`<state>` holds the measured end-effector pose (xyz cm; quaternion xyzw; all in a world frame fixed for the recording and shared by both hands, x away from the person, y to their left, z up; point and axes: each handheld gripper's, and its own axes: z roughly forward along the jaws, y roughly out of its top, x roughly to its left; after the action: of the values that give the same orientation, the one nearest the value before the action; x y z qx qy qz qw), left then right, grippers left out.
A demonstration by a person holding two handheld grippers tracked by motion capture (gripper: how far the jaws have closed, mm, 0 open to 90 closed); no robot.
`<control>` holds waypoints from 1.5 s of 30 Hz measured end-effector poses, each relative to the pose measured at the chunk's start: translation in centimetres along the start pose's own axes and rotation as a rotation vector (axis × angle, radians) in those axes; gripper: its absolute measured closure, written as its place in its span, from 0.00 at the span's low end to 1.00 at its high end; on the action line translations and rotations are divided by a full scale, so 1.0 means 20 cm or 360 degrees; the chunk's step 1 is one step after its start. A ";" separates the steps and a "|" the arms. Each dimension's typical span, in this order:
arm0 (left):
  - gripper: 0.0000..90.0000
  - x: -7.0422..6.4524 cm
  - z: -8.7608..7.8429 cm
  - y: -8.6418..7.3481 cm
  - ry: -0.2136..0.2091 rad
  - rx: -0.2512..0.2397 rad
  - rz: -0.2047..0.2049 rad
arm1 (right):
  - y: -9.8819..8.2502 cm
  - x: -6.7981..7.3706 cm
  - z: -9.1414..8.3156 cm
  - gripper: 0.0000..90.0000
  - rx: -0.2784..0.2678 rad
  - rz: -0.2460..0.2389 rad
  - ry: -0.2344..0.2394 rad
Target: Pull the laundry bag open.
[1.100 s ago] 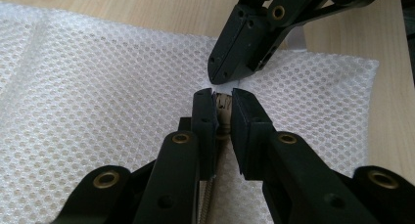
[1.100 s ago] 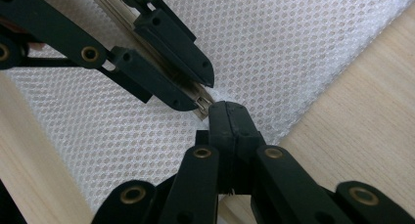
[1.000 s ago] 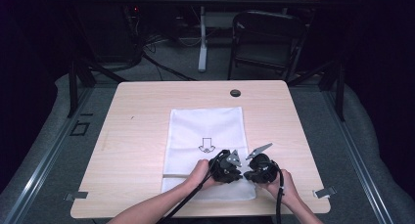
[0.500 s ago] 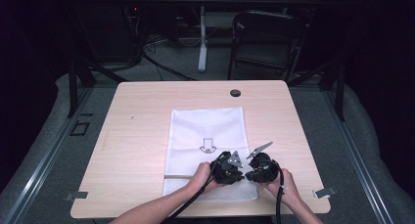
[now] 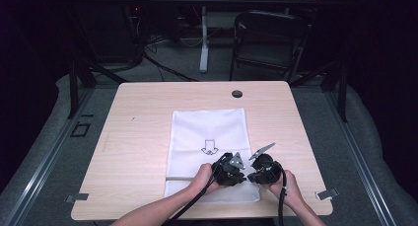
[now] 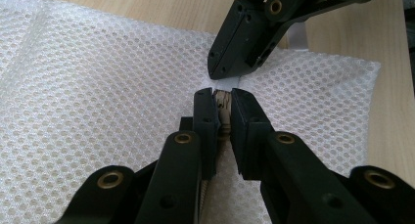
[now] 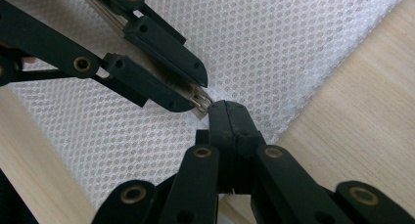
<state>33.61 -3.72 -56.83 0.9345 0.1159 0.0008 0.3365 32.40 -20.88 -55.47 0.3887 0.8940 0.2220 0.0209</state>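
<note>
Mesh bag [image 5: 209, 149], white and flat, is lying in the middle of the wooden table [image 5: 138, 132], and its near edge is reaching almost to my side of the table. It is carrying a small printed arrow mark [image 5: 209, 147] on its upper face. At the near right part of the bag both my tongs are meeting, tip against tip.

My left gripper [image 6: 221, 98] is pinching a small beige piece, maybe the zipper end [image 6: 223, 104] of the bag, between its two narrow jaws; the jaws are standing close together with only this piece in the gap. I cannot tell exactly what this piece is. My right gripper [image 7: 229, 110] is pressing its jaws fully together just at the edge of the mesh, and a white strip [image 6: 230, 82] of the bag seems to be sitting under its tip; whether it is really clamping the strip I cannot tell.

My hands are holding both grippers low over the bag, the left hand [image 5: 203, 175] beside the right hand [image 5: 288, 182]. Behind the table a dark folding chair [image 5: 266, 41] is standing on the floor.
</note>
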 end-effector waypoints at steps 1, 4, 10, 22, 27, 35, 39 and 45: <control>0.91 0.00 0.00 0.00 0.0000 -0.0003 -0.0007 | 0.00 0.00 0.00 1.00 -0.0003 0.0004 -0.0013; 0.91 -0.01 0.00 0.01 0.0025 0.0023 -0.0005 | 0.00 0.00 0.00 1.00 0.0007 0.0011 -0.0004; 0.91 -0.01 0.00 0.01 0.0011 0.0022 0.0003 | 0.00 -0.01 0.00 1.00 0.0009 0.0022 -0.0004; 0.91 0.01 -0.01 0.00 -0.0015 0.0010 -0.0002 | -0.01 -0.01 -0.01 1.00 0.0017 0.0009 -0.0002; 0.91 0.01 -0.02 0.00 -0.0029 0.0023 0.0006 | -0.01 -0.01 -0.01 1.00 0.0002 0.0028 -0.0001; 0.91 0.02 -0.04 -0.01 -0.0043 0.0027 0.0004 | -0.01 -0.01 -0.01 1.00 0.0014 0.0024 -0.0015; 0.91 0.03 -0.06 -0.02 -0.0042 0.0034 0.0003 | -0.01 -0.01 -0.01 1.00 0.0015 0.0034 0.0000; 0.91 0.03 -0.08 -0.04 -0.0033 0.0039 0.0006 | -0.01 -0.02 -0.01 1.00 0.0011 0.0045 0.0011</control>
<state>33.95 -2.03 -56.21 0.9388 0.1106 -0.0098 0.3261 32.45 -21.30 -55.45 0.4006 0.8892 0.2206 0.0134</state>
